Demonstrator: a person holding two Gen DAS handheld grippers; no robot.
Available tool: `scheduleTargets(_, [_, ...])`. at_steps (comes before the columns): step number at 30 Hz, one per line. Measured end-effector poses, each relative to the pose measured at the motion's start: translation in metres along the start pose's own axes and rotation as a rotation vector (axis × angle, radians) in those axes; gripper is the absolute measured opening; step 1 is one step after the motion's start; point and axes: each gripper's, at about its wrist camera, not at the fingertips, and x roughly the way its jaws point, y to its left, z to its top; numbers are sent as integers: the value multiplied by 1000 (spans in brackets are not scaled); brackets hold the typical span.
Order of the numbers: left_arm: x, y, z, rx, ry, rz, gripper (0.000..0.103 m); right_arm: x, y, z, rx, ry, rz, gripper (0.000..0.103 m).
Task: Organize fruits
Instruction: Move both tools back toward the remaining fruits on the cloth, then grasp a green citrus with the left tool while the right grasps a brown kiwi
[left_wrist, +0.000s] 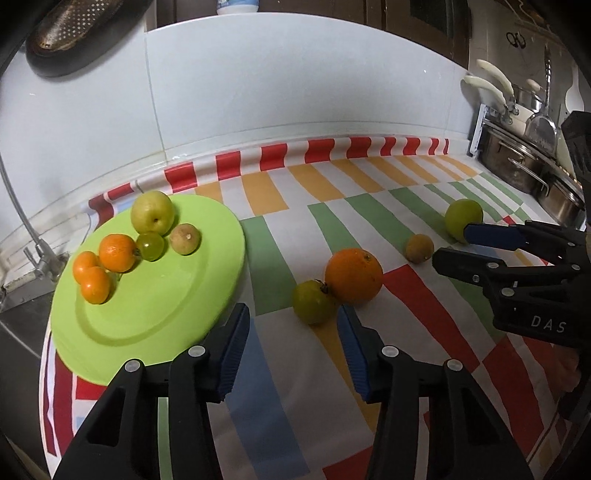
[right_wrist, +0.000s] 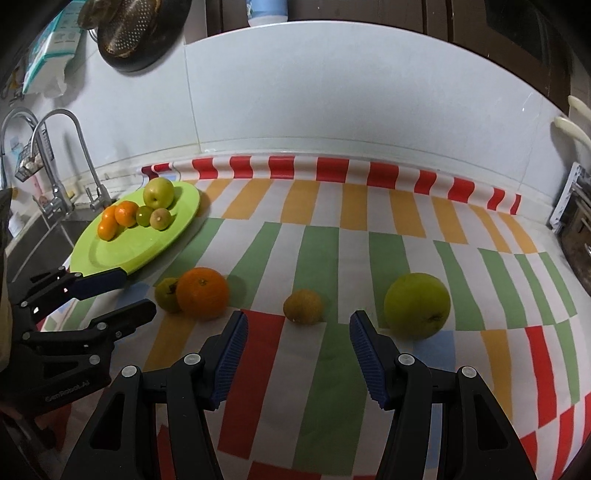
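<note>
A lime-green plate (left_wrist: 166, 295) (right_wrist: 147, 243) at the left holds several fruits: a green apple (left_wrist: 152, 212), small oranges (left_wrist: 118, 253) and two small greenish fruits. Loose on the striped cloth lie a big orange (left_wrist: 353, 276) (right_wrist: 202, 292), a green tomato-like fruit (left_wrist: 313, 302) (right_wrist: 166, 294) touching it, a small brown fruit (left_wrist: 419, 248) (right_wrist: 303, 307) and a green apple (left_wrist: 463, 219) (right_wrist: 417, 305). My left gripper (left_wrist: 291, 325) (right_wrist: 136, 295) is open and empty, just short of the green fruit. My right gripper (right_wrist: 297, 328) (left_wrist: 452, 245) is open and empty, just short of the brown fruit.
A white tiled wall runs behind the counter. A sink with taps (right_wrist: 70, 177) lies left of the plate. Steel pots (left_wrist: 524, 166) and utensils stand at the far right. A colander (right_wrist: 136, 29) hangs on the wall.
</note>
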Motion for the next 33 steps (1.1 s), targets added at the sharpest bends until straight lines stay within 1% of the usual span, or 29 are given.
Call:
scheduleTargets(5, [11,1,2,2,31,-24,42,11,0,0,-2,17,13,58])
scheduleTargets(11, [18,0,8,5,36,-37,42,22,-1,3,-1,23,21,57])
scheduleTargets(13, [20,0,10,6,37,-36,42,25,-2,4,-1,26,27,54])
scheduleTargets(16, [21,2,12,-12,45,-52,36,30,-1,6,0,29,21,52])
scheduleTargets(17, [22,3,12,-15,47,-53,35,31,-2,6,3,32,23,49])
scheduleTargets(20, [25,3,13,-16,55,-53,30,37,-2,6,10,43,26,47])
scheduleTargets(21, [25,4,13,-16,57,-53,30,38,-2,6,9,46,26,43])
scheduleTargets(25, [24,4,13,-25,60,-53,30,41,-2,5,7,60,19,37])
scheduleTargets(27, [21,5,14,-38,56,-55,29,39,-3,4,13,53,18,31])
scheduleTargets(33, [14,6,16,-48,44,-53,29,32,-1,4,8,45,25,30])
